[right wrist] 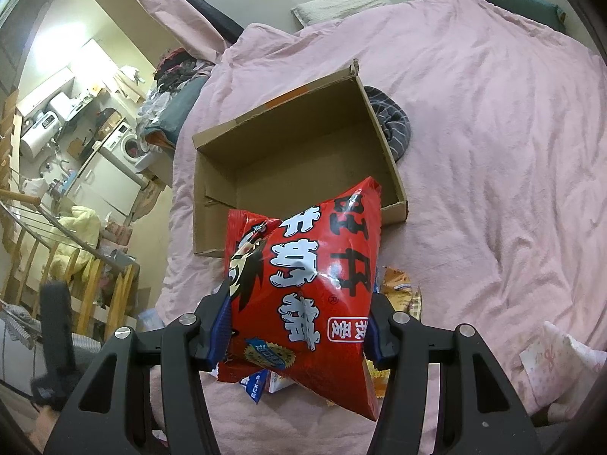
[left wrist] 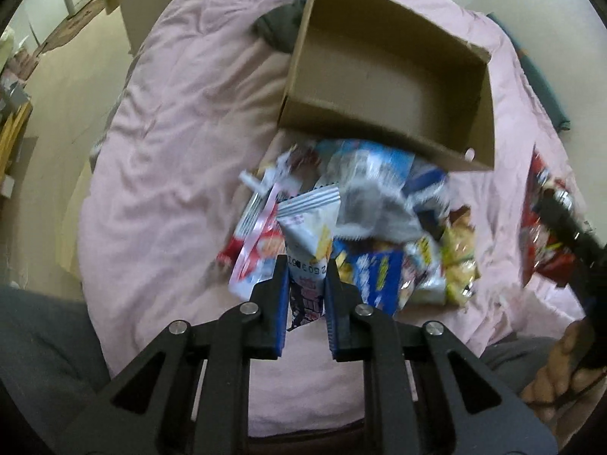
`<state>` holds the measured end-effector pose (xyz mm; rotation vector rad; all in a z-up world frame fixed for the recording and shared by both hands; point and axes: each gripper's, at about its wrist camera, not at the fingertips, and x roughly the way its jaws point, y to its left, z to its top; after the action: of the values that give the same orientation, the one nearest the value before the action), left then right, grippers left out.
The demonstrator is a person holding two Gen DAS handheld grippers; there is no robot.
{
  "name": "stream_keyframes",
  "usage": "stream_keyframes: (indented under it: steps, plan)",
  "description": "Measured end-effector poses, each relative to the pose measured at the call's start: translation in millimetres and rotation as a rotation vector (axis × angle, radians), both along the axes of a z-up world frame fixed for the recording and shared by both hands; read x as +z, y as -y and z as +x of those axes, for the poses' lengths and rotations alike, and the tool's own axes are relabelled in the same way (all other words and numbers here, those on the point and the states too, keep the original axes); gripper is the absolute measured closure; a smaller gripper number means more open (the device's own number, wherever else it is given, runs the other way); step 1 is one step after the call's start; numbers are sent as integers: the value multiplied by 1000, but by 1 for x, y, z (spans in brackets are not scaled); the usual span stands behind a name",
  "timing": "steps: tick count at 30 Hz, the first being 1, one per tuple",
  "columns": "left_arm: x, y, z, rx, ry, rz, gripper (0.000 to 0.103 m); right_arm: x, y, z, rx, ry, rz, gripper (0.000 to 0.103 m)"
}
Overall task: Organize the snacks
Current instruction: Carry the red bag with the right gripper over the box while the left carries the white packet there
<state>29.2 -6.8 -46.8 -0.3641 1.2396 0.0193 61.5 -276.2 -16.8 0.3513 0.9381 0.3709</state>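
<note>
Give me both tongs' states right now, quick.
Left tongs: closed on a small white snack packet.
Right tongs: closed on the big red snack bag.

Both grippers' jaws clamped, loaded

red snack bag (right wrist: 303,295): glossy, crinkled plastic film. box (right wrist: 303,140): matt brown cardboard, smooth inside. bedcover (right wrist: 474,132) was soft, wrinkled pink cloth.

Snack pile (left wrist: 353,223) blurred; red bag (left wrist: 538,227) partly hidden.
</note>
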Motion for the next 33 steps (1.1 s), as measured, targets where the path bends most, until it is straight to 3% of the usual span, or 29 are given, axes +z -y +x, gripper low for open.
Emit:
stream_keyframes:
  steps: [7, 18, 33]
  plan:
    - [9, 6, 35, -53, 18, 7, 89, -3, 0, 12, -11, -1, -25, 45]
    - [30, 13, 90, -124, 94, 51, 89, 7, -10, 43, 1, 91, -49, 45]
    - [20, 28, 151, -150, 131, 80, 89, -2, -27, 102, -9, 119, -97, 45]
